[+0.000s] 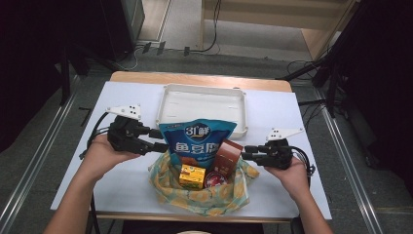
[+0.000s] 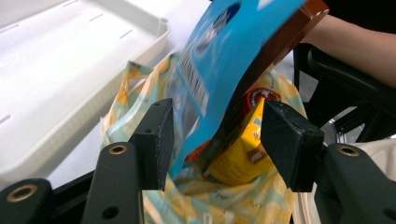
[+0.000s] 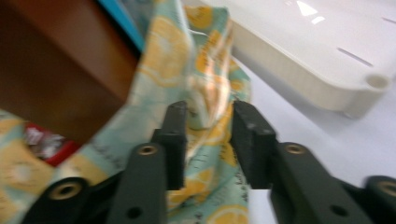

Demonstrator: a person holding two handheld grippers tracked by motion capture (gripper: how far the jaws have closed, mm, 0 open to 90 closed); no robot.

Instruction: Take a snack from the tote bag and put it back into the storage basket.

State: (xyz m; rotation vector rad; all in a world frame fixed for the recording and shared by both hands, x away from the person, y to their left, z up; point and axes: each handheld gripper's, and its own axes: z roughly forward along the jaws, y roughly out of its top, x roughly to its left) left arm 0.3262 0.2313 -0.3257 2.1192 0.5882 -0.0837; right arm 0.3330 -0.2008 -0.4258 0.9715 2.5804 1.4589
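Blue and standing tall in the lemon-print cloth bag just before the white tray, the snack pouch faces our spread left gripper, nearer than our right gripper, which pinches the bag's rim.

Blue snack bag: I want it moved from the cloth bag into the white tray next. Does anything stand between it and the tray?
Nothing visible does. The blue snack bag stands up out of the cloth bag, and the white tray lies empty directly behind it. The left gripper is at the bag's side, not in that path.
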